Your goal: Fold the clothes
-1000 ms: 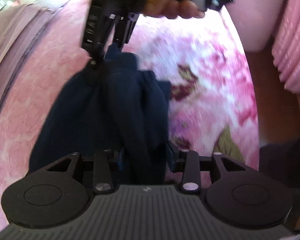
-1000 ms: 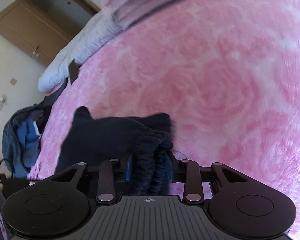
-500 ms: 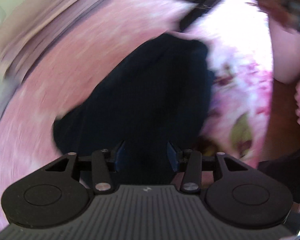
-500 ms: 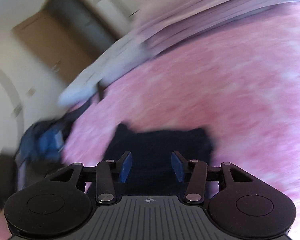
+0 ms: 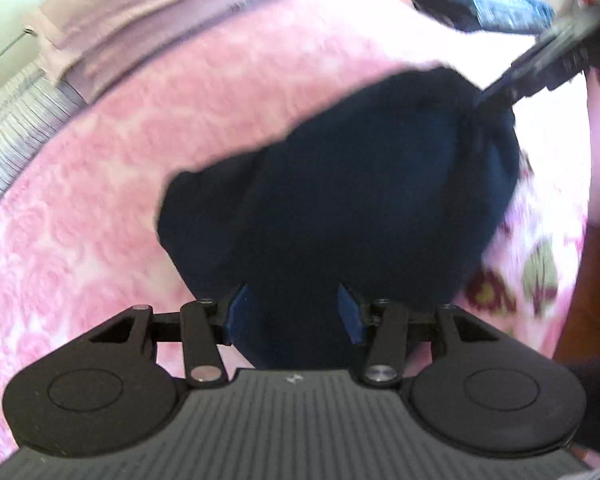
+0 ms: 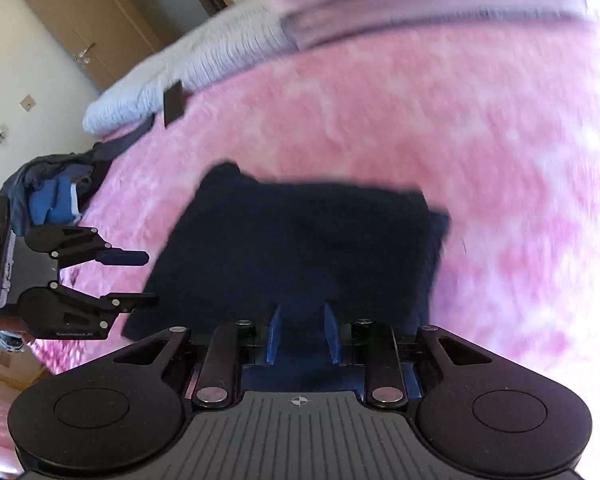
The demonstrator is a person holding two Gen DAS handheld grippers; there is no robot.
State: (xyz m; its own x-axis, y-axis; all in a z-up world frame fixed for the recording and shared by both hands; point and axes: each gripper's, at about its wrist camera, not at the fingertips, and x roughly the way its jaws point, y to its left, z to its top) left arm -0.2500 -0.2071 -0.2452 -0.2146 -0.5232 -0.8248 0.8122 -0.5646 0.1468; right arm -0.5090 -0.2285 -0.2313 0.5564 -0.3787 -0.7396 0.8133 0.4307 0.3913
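Note:
A dark navy garment (image 5: pixel 340 200) lies folded on the pink bedspread (image 5: pixel 80 200); it also shows in the right wrist view (image 6: pixel 300 248). My left gripper (image 5: pixel 292 312) is open, its blue pads on either side of the garment's near edge; it also shows in the right wrist view (image 6: pixel 140 280), open beside the garment's left edge. My right gripper (image 6: pixel 300 336) is open over the garment's near edge. In the left wrist view its fingers (image 5: pixel 540 68) touch the garment's far right corner.
A pile of blue clothes (image 6: pixel 52 196) lies at the bed's left edge, and blue denim (image 5: pixel 496 4) at the far side. A striped pillow (image 6: pixel 204 68) and a mauve quilt (image 5: pixel 140 12) lie at the head. A wooden door (image 6: pixel 84 28) stands behind.
Both grippers were shut on the bunched garment a second ago. They have opened, and the garment now lies spread flat on the bedspread.

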